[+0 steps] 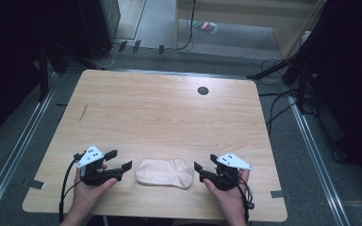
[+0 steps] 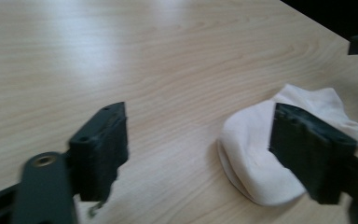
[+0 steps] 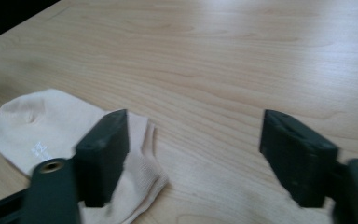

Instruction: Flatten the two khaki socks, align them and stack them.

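Pale wooden table [image 1: 160, 113] stands on a grey floor, with dark equipment and cables around its far edge. Near the table's front edge lies a folded cream sock [image 1: 165, 173], flat on the wood, midway between two hand-held grippers. On its left, the left gripper [image 1: 121, 164] rests in a person's hand, jaws spread wide with nothing between them, tips just short of the sock. On its right, the right gripper [image 1: 203, 166] mirrors it, jaws likewise wide apart and holding nothing, just beside the sock's other end.
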Tool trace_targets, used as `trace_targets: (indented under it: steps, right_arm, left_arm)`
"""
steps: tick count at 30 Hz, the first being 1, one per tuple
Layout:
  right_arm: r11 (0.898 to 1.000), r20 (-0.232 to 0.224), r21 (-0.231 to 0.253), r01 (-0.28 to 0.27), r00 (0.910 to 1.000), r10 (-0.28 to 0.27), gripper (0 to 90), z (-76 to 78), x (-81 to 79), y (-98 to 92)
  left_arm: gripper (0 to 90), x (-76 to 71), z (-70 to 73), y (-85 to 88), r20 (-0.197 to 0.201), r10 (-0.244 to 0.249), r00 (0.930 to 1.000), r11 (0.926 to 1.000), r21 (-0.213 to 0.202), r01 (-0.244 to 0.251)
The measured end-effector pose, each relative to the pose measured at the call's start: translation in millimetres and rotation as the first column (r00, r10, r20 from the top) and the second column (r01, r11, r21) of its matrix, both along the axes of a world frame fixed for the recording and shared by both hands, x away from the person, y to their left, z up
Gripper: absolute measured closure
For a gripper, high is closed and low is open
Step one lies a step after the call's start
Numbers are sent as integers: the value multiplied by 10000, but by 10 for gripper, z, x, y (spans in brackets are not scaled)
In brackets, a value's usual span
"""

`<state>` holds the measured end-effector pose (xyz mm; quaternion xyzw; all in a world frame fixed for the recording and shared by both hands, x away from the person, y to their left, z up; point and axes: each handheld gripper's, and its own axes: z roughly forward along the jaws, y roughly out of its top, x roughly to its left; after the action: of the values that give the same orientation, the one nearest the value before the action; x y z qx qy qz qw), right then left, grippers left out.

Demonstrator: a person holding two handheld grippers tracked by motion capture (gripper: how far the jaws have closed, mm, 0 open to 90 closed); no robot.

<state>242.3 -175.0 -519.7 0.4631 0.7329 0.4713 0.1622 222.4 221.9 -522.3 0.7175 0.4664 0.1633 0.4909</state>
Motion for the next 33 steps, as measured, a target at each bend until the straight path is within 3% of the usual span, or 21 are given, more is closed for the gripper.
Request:
trace_targets:
  steps: [3,10,20,29,33]
  right_arm:
    - [9996,306,26,288,9991,-288,135,36,2,-41]
    - [9956,421,184,915,9949,-922,131,83,25,-180]
    - [9888,503,294,1466,9877,-1479,134,100,65,-420]
    - [9818,460,97,1899,9807,-1902,137,38,88,-744]
    - [9747,449,43,2236,9737,-2235,138,18,72,-918]
  left_arm:
    - [136,7,17,70,160,74,9998,9999,-77,-73]
    - [119,43,17,300,184,695,9974,9973,-237,-690]
    - [133,53,-7,621,118,1679,9857,9852,-379,-1674]
    - [135,11,-82,896,89,2098,9777,9776,158,-2099]
    - [135,-5,-110,996,152,2264,9739,9738,185,-2267]
